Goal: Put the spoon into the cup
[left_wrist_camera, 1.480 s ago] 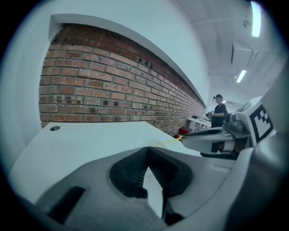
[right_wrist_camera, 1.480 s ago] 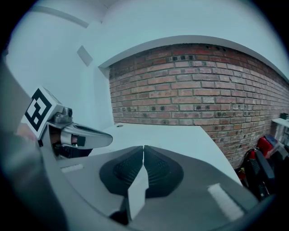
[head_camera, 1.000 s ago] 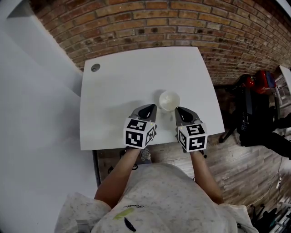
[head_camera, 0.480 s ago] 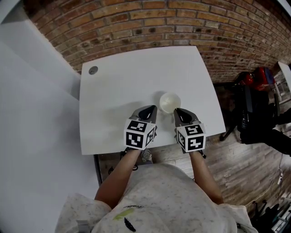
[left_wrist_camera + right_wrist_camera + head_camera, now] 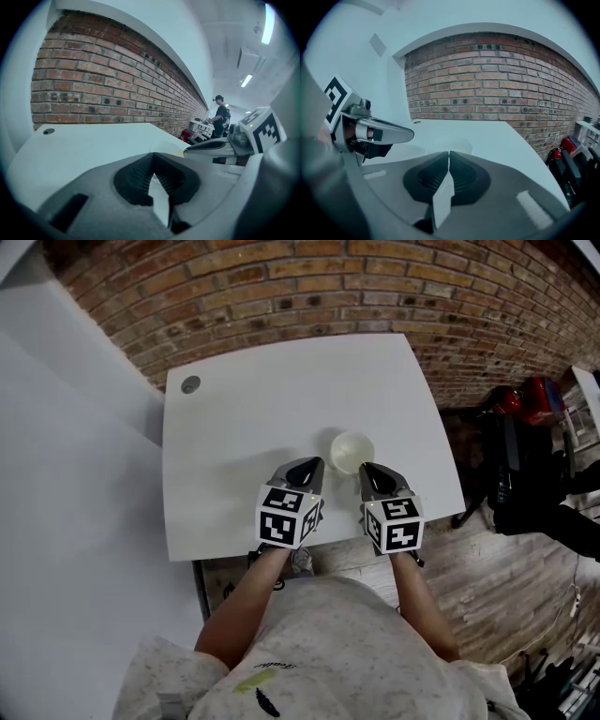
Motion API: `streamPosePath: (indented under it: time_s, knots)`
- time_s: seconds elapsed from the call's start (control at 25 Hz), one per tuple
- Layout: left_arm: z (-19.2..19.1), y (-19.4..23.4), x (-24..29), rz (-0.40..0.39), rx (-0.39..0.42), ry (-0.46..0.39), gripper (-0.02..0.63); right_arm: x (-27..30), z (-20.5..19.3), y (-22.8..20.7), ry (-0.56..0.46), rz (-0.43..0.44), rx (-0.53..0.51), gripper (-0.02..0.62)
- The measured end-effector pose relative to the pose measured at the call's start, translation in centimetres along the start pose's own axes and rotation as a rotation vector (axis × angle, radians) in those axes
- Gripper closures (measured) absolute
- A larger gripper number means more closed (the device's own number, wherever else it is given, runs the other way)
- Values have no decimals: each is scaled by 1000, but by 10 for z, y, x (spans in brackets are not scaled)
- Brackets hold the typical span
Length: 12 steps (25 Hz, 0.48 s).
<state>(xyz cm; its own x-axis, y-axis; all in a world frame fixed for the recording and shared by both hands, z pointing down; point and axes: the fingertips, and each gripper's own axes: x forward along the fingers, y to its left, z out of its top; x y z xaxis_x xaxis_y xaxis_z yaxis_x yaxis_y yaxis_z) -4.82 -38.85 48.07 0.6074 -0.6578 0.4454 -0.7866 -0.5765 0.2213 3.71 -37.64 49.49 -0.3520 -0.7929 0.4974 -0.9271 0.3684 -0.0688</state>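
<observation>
Left gripper (image 5: 304, 466) and right gripper (image 5: 373, 472) flank the cup (image 5: 352, 451) on the table (image 5: 248, 423), jaws together, empty. We see no spoon, so we judge them parked.

cup (image 5: 352, 450): 1 | table (image 5: 244, 418): 1 | grommet (image 5: 190, 384): 1 | grippers: 2 (left gripper (image 5: 304, 470), right gripper (image 5: 377, 476))

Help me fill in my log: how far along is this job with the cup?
Done: nothing confirmable; no spoon shows on the white table or sticking out of the cup. In hand: nothing; left gripper and right gripper are shut and empty, just short of the cup. Left: unclear, since a spoon lying inside the cup might not show here.
</observation>
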Motion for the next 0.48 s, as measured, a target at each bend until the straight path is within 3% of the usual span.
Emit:
streamPosePath:
  time_s: [0.48]
  knots:
    - [-4, -6, -7, 4, 0, -8, 614, -3, -6, 0, -11, -7, 4, 567]
